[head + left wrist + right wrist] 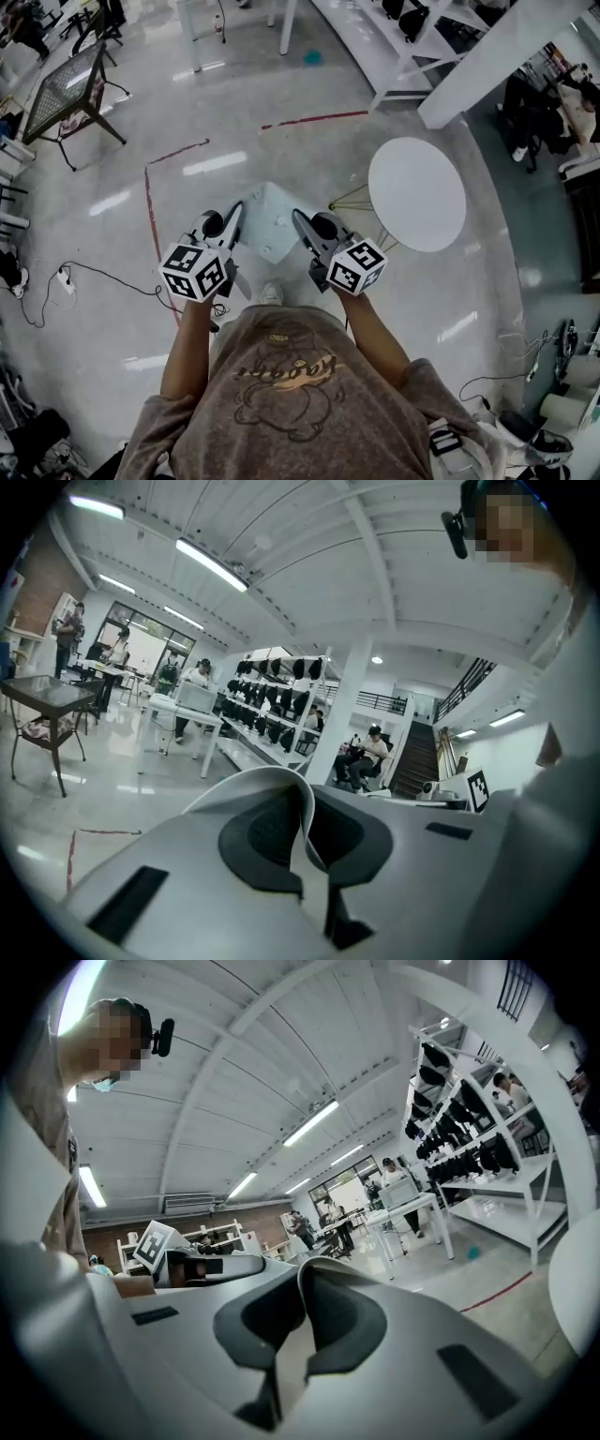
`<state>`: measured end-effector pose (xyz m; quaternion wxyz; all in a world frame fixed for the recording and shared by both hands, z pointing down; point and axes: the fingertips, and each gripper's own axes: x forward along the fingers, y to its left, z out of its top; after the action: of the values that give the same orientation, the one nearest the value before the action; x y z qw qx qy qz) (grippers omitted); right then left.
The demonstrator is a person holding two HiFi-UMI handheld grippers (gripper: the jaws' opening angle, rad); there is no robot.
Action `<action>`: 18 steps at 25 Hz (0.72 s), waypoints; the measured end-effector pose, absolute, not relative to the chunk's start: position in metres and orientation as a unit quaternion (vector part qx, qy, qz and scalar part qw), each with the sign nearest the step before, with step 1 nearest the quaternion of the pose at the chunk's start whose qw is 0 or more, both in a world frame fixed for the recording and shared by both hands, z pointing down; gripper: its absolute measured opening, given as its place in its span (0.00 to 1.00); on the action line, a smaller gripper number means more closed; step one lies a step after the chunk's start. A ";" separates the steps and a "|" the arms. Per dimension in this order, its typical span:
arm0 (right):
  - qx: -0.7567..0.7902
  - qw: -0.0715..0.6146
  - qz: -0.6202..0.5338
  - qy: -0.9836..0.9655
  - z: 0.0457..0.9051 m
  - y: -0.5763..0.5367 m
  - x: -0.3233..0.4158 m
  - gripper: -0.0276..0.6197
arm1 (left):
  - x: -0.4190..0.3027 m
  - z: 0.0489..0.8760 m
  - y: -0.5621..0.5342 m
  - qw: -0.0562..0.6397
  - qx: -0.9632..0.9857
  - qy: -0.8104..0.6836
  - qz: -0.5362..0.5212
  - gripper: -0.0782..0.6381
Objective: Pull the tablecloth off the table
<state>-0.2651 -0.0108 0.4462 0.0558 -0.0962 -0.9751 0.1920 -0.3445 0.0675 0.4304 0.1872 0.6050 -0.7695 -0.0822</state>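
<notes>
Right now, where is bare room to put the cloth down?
The round table top is bare, right of the cloth. So is the floor between the red tape and the glass table. Crowded: cables at left, shelves beyond the table.

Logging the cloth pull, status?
Both shut on the tablecloth: left tongs, right tongs. Tablecloth off the round table, hanging between them. Nothing seen snagging it.
</notes>
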 end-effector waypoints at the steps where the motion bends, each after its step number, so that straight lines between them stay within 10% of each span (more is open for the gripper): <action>1: -0.082 0.054 0.192 -0.976 0.447 -0.018 -0.257 0.06 | -0.338 0.432 0.058 0.189 0.616 -0.761 -0.080 0.14; 18: 0.135 0.014 0.198 -0.971 0.448 -0.123 -0.099 0.06 | -0.205 0.432 -0.089 0.203 0.767 -0.607 -0.033 0.14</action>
<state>-0.0991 -0.1228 0.4485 0.0144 0.1352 -0.9707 0.1983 -0.2048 -0.0889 0.4316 0.2029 0.7674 -0.6074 -0.0326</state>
